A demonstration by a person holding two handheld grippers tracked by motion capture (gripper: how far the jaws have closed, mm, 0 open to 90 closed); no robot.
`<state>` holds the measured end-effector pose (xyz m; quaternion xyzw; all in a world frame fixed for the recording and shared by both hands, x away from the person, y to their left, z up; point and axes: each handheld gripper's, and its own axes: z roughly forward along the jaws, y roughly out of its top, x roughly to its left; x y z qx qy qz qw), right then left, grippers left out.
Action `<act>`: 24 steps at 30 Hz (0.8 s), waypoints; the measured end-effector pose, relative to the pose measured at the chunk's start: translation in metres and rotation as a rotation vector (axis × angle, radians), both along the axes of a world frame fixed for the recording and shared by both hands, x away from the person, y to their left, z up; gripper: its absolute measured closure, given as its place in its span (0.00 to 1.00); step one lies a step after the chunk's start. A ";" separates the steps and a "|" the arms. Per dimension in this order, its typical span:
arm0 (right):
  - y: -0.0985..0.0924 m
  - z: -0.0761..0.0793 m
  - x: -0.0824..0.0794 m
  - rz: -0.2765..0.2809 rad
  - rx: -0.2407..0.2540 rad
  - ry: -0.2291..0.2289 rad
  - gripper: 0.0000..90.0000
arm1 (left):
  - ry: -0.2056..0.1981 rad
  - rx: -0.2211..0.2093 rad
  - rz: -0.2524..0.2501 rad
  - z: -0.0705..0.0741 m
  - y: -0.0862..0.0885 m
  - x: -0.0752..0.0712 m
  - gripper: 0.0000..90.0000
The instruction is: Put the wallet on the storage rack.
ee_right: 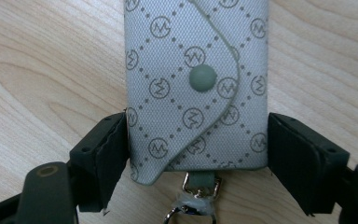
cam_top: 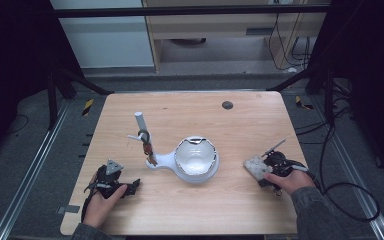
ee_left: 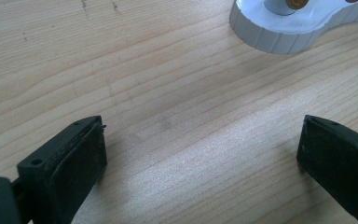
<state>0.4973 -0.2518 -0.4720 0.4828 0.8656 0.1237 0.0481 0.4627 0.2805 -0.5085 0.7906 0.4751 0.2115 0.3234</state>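
1. The pale wooden table (cam_top: pixel 190 210) carries everything I am working with; I am steering from afar, so I go by the three views.
2. Near the table's middle sits a white plastic stand with a round bowl-shaped cup (cam_top: pixel 195 159), and a thin post with clips (cam_top: pixel 144 137) rises at its ten o'clock.
3. My left gripper (cam_top: pixel 130 187) rests at the stand's eight o'clock, jaws spread wide over bare wood with nothing between them; in the left gripper view the stand's ribbed white rim (ee_left: pixel 279 39) lies ahead at one o'clock.
4. My right gripper (cam_top: pixel 260 172) sits at the stand's three o'clock and is plainly the nearer one to the work.
5. The grey patterned fabric key pouch with a round snap button (ee_right: pixel 198 88) lies flat on the wood, straight ahead between the right jaws, long axis running away at twelve o'clock, its metal clasp (ee_right: pixel 198 186) toward me.
6. The left pad (ee_right: pixel 116 149) touches the pouch's edge; the right pad (ee_right: pixel 289 154) seems just clear, though I cannot be sure. I judge no firm pinch yet.
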 end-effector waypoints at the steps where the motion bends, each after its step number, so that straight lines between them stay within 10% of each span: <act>1: 0.001 -0.001 0.000 0.001 -0.003 0.002 0.26 | 0.000 0.000 0.000 0.000 0.000 0.000 0.01; 24: 0.007 0.025 -0.006 0.081 -0.039 -0.057 0.35 | -0.001 -0.002 -0.001 0.000 0.000 0.000 0.01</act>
